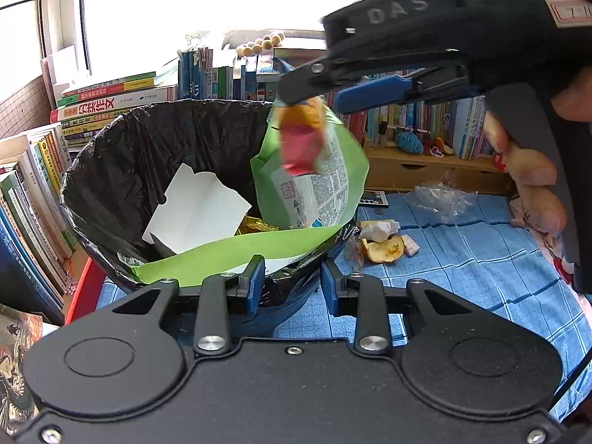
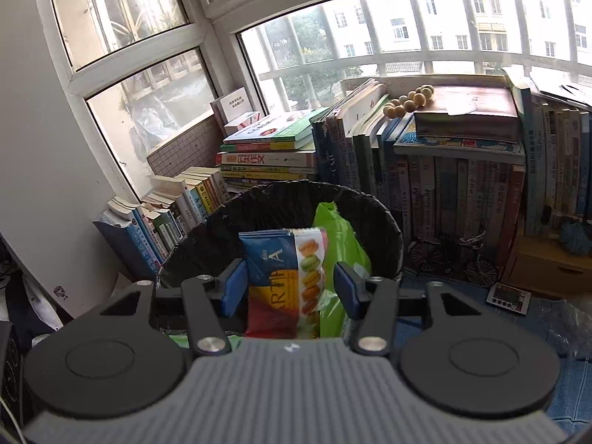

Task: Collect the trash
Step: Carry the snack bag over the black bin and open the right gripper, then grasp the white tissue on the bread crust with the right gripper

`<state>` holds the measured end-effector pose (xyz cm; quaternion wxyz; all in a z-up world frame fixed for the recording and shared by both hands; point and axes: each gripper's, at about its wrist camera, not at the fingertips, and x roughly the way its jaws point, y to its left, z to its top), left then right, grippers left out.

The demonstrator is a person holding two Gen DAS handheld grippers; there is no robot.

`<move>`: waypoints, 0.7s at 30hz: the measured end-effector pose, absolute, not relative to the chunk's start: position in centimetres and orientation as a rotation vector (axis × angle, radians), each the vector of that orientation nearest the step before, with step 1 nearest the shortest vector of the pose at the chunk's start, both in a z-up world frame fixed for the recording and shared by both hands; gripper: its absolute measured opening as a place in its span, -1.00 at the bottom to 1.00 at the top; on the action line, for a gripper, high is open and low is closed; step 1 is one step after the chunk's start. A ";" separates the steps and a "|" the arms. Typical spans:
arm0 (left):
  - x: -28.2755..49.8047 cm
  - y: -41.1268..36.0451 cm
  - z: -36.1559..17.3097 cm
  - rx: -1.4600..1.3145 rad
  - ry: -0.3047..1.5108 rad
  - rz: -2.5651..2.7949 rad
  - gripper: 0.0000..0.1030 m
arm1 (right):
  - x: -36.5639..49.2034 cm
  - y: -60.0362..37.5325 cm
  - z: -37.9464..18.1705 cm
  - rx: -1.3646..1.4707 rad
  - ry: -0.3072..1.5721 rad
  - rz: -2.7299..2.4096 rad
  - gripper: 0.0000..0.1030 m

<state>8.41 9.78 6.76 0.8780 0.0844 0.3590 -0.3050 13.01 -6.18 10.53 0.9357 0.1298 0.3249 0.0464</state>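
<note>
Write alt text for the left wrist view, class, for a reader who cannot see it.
The right gripper hangs over a black-lined trash bin, open, with a colourful snack wrapper at its tips above the bin. The bin holds a green bag and white paper. More scraps lie on the blue cloth beside it; the open left gripper is empty.

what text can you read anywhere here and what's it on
"DAS" on the right tool's black body
"ART" and "A" on the macaron wrapper, partly hidden
Book spines and the green bag's print: too small to read
</note>
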 end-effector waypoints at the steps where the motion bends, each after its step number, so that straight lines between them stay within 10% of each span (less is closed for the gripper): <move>1: 8.4 9.8 6.8 0.177 0.749 -0.635 -0.40 | 12.8 -6.6 10.5 0.269 0.660 0.083 0.30; 21: 8.3 9.6 6.9 0.162 0.763 -0.591 -0.38 | 8.9 -14.4 6.5 0.227 0.679 -0.153 0.44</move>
